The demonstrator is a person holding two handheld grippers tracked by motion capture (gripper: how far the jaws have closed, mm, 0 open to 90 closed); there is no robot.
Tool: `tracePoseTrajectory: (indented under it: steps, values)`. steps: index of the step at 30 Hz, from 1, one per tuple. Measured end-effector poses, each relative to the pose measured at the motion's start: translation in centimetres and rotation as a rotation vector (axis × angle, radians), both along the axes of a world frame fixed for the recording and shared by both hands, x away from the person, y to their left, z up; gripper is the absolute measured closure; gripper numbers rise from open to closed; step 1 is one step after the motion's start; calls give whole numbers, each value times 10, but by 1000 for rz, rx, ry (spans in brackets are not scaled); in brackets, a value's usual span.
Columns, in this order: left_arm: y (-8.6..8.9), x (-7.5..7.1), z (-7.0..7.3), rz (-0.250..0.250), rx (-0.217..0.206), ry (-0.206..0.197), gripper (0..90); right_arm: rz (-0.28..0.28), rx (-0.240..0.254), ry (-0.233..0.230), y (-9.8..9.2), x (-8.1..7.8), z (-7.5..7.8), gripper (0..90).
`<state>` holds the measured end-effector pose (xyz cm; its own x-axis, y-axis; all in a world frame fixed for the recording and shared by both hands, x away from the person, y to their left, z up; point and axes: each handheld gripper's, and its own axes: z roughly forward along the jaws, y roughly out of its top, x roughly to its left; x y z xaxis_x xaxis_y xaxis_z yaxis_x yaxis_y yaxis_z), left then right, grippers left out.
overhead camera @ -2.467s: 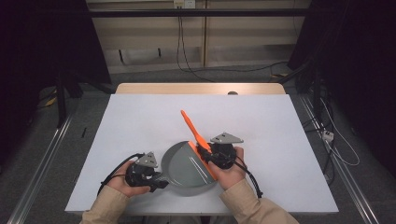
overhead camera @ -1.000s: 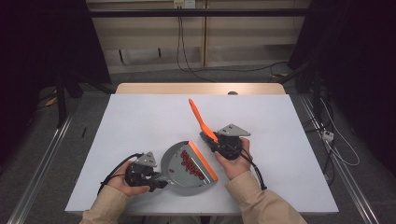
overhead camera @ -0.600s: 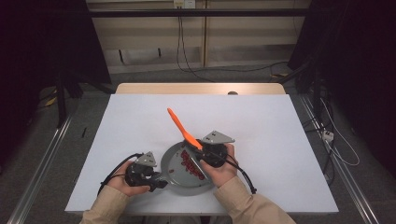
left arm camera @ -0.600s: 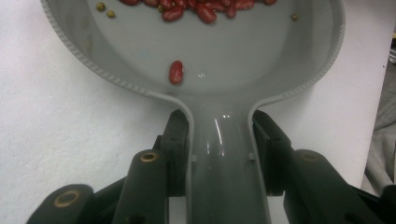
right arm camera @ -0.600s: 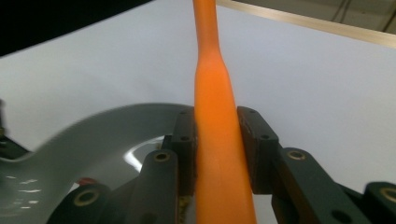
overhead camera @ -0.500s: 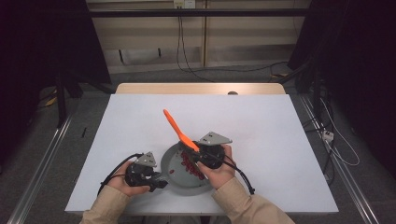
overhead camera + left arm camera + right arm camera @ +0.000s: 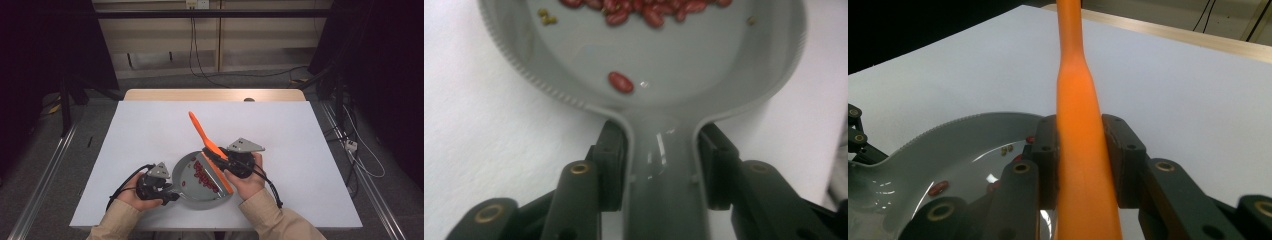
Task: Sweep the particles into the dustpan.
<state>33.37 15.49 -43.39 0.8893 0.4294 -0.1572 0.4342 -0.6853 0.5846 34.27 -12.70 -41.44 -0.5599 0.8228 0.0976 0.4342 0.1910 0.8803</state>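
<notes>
Sweeping beans [image 7: 204, 175] w/ orange brush [image 7: 210, 150], dustpan [image 7: 192, 192] steadied

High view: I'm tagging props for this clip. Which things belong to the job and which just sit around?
In the job:
- grey dustpan, handle clamped by the left gripper
- orange brush, held by the right gripper
- red beans in the pan

Just around:
- white table
- floor cables

A glossy grey plastic dustpan [image 7: 644, 65], its rim finely ribbed, held shiny red beans [image 7: 621, 82]; the orange brush handle [image 7: 1083, 165] looked smooth, the white worktop [image 7: 150, 130] matt.
</notes>
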Motion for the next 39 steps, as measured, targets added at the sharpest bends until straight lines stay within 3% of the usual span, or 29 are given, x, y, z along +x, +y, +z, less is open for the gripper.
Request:
tracePoseTrajectory:
  steps: [4, 8, 10, 15, 16, 18, 20, 23, 33, 39]
  values:
    - [-1, -1, -1, 4, -1, -12, 634, -13, 5, 8, -7, -1, -2, 706]
    - [-2, -2, -4, 16, -20, -42, 636, -24, 11, 12, -14, 0, -3, 705]
    - [-1, -3, -6, 49, -23, -71, 637, -30, 12, 6, -18, -1, -3, 706]
    - [1, -4, -8, 67, -67, -99, 637, -58, 15, -3, -30, 0, -1, 706]
    - [1, -4, -7, 70, -57, -114, 637, -62, 18, -6, -32, 0, 0, 706]
    - [2, -3, -7, 75, -83, -116, 637, -73, 27, -9, -36, 0, 0, 706]
    - [3, -3, -7, 96, -73, -132, 637, -82, 24, -12, -39, 0, 0, 706]
    - [7, -1, -6, 108, -101, -131, 637, -98, 18, -20, -44, 1, 1, 706]
    - [20, 6, 0, 246, -156, -166, 636, -152, 3, -26, -71, 2, 2, 706]
    - [31, 12, 2, 340, -150, -187, 636, -194, 3, -31, -89, 0, 2, 705]
